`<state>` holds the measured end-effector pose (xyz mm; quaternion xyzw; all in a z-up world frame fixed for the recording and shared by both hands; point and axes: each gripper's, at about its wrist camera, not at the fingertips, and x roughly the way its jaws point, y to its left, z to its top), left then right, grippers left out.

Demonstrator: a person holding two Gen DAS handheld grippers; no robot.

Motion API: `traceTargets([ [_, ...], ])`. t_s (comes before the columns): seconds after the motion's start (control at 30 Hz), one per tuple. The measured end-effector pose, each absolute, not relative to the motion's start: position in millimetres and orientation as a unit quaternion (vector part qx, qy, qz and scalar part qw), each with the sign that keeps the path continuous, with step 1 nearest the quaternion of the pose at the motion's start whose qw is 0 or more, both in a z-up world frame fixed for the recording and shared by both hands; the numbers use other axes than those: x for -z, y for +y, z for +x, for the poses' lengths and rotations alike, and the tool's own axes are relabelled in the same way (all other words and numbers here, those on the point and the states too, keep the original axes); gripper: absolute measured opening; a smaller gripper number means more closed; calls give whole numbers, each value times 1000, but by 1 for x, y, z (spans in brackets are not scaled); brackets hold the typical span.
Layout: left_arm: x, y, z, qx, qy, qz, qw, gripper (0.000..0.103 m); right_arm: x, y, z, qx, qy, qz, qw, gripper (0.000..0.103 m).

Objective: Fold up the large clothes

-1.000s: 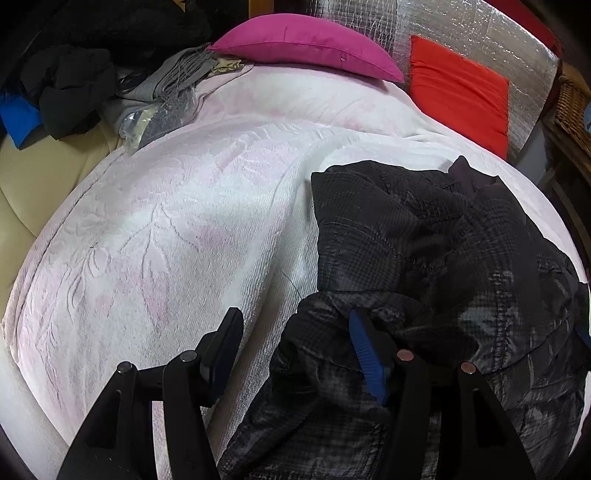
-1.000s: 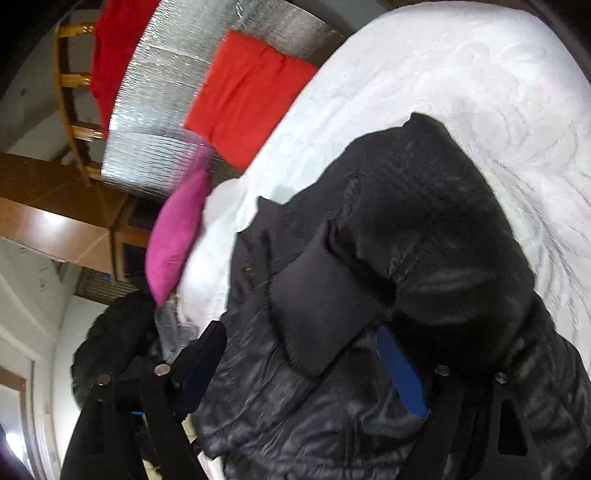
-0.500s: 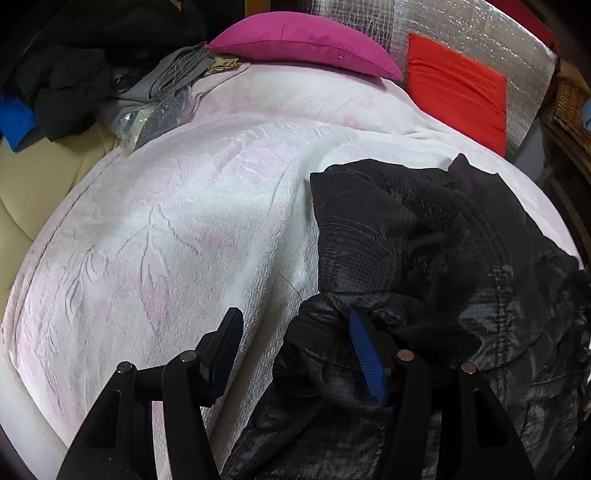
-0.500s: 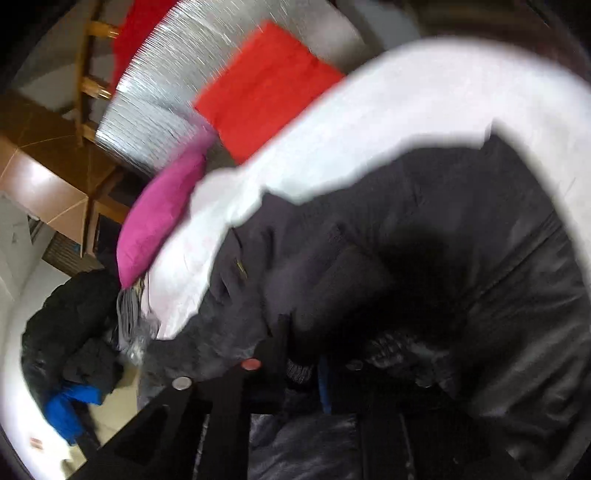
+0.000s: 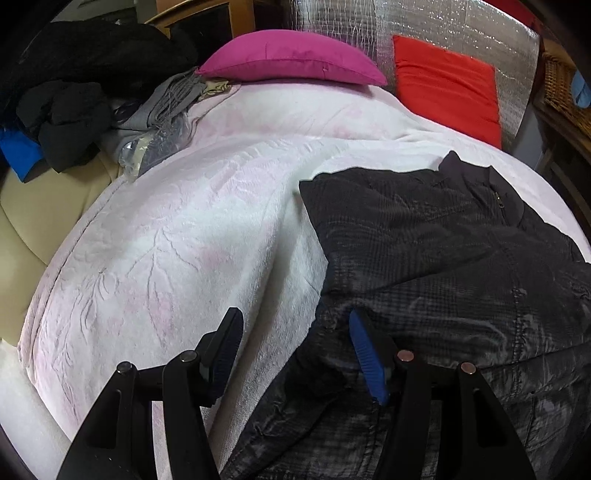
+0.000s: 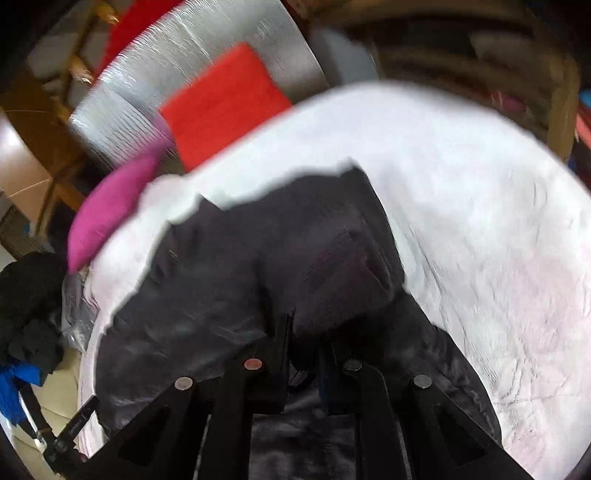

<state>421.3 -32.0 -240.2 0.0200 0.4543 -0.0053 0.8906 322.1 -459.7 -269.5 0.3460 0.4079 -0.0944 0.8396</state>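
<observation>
A black jacket [image 5: 436, 258] lies crumpled on the right half of a bed covered by a white blanket [image 5: 177, 243] with a faint pink leaf pattern.

The left gripper [image 5: 295, 343] hovers low at the jacket's near left edge with its jaws spread wide. Its blue-padded finger [image 5: 365, 354] presses into the dark fabric, while the other finger [image 5: 225, 339] stands over bare blanket, so nothing is pinched between them.

In the blurred right wrist view, the right gripper [image 6: 303, 339] has its jaws drawn close together on a fold of the jacket [image 6: 258, 280], which bunches up around the fingertips.

At the head of the bed a magenta pillow [image 5: 291, 59] rests beside a red cushion [image 5: 450, 92], which leans on a silver foil panel [image 5: 417, 18]. Left of the bed, a heap of dark and grey clothes [image 5: 81, 92] sits on a beige surface. A wicker basket [image 5: 561, 92] shows at the far right.
</observation>
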Motion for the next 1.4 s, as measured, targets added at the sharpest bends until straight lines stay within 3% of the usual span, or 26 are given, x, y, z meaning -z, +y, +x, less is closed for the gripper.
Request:
traceTargets([
  [0.13, 241, -33, 420, 0, 451, 32, 892, 61, 282, -489, 307, 48, 417, 456, 785, 22],
  [0.27, 230, -34, 415, -5, 427, 34, 904, 61, 268, -510, 288, 59, 389, 481, 783, 25],
  [0.33, 222, -36, 411, -6, 407, 37, 912, 62, 252, -516, 276, 94, 362, 469, 800, 25],
  [0.5, 205, -51, 400, 20, 360, 42, 932, 73, 223, -509, 276, 110, 311, 407, 852, 27],
  [0.93, 248, -86, 410, 61, 438, 112, 890, 74, 261, -469, 313, 52, 448, 330, 829, 26],
  [1.07, 258, -96, 402, 54, 431, 185, 881, 75, 275, -465, 307, 33, 473, 317, 821, 26],
  [1.23, 248, -97, 397, 57, 412, 193, 889, 74, 265, -460, 314, 35, 480, 307, 821, 26],
  [1.4, 220, -89, 399, 72, 367, 143, 917, 74, 235, -460, 312, 27, 418, 310, 853, 26],
])
